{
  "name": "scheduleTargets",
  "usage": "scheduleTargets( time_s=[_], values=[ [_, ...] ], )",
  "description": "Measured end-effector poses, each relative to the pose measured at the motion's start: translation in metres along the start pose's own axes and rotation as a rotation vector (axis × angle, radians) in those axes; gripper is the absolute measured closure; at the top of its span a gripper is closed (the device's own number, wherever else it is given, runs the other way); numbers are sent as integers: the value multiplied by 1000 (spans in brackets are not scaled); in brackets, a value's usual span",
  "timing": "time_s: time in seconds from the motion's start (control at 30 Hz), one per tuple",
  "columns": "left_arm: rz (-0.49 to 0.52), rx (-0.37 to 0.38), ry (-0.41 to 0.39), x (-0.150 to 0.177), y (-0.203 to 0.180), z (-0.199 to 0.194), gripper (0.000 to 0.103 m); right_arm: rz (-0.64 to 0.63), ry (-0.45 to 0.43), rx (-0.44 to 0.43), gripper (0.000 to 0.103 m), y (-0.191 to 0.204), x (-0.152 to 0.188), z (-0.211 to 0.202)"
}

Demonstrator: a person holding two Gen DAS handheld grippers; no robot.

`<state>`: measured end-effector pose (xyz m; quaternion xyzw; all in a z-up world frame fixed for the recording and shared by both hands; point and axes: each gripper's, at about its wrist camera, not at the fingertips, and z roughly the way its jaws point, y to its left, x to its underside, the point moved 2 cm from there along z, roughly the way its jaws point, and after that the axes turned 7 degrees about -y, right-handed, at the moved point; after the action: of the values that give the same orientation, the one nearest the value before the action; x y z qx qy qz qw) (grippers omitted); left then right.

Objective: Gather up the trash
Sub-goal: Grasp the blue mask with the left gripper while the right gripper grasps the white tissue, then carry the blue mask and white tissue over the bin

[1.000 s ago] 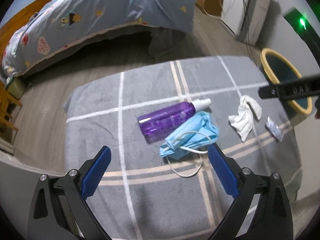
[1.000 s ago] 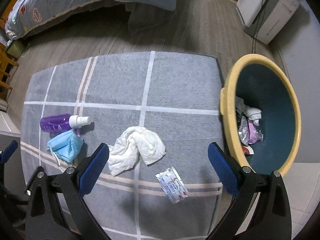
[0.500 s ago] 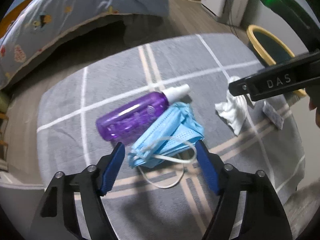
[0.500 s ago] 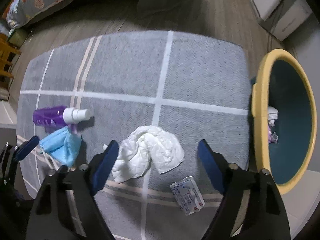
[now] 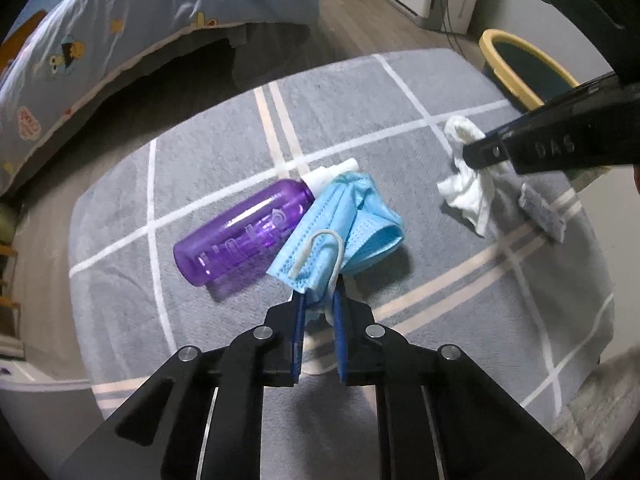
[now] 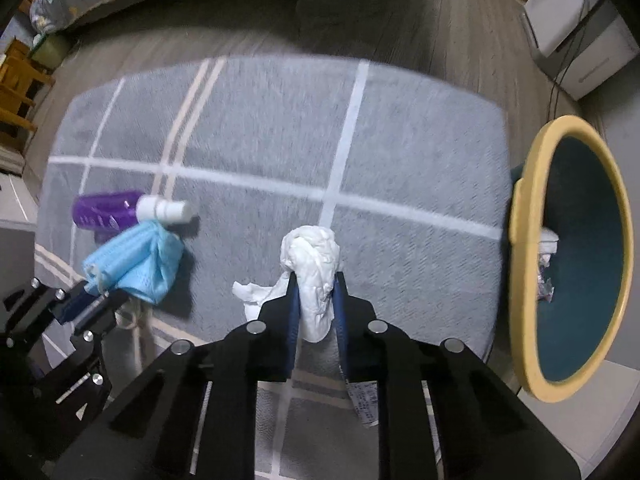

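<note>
The left gripper (image 5: 318,300) is clamped on the near edge of the blue face mask (image 5: 340,228), its blue fingers (image 5: 297,320) pinching the folded fabric and one white ear loop, while the mask leans against the purple spray bottle (image 5: 244,232) that lies on its side on the grey checked blanket (image 5: 360,96) covering the bench; the bottle's white cap pokes out just beyond the mask's far edge. The right gripper (image 6: 316,296) is clamped on the crumpled white tissue (image 6: 312,260), which bunches up between its blue fingers (image 6: 292,304) and rises above their tips, with a loose corner trailing toward the mask's side. Measured from the mask, the tissue sits well off toward the yellow-rimmed trash bin (image 6: 524,248), which stands past the blanket's edge on that same side, its dark teal inside holding some white and shiny scraps. A small printed packet (image 5: 542,212) lies on the blanket just beyond the tissue from the mask, partly hidden under the right gripper's finger in the right wrist view. Far behind the mask, across a strip of wooden floor (image 5: 352,36), a bed (image 5: 160,12) with a light blue cartoon-print cover is in view, and a white appliance (image 6: 576,28) stands near the bin
</note>
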<state>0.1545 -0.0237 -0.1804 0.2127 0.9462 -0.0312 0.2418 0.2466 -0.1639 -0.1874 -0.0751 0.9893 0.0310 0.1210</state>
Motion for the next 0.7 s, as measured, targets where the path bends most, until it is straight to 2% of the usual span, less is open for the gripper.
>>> scheduleTargets(
  time_s=[0.17,0.33,0.53,0.7],
  values=[
    [-30,10,-52,-9,2,-17,92,50,-52,-38,88,-11,-4,-22],
    [-26,14,-138,-21,-3,-46,92,91,-120,-66,88,-26,-5,-56],
    [-20,0,-218,-35,-1,-77,92,131,-243,-96,88,-31,-13,-111],
    [-3,-19,-281,-48,-5,-100,92,145,-353,-78,88,-46,-10,-152]
  ],
)
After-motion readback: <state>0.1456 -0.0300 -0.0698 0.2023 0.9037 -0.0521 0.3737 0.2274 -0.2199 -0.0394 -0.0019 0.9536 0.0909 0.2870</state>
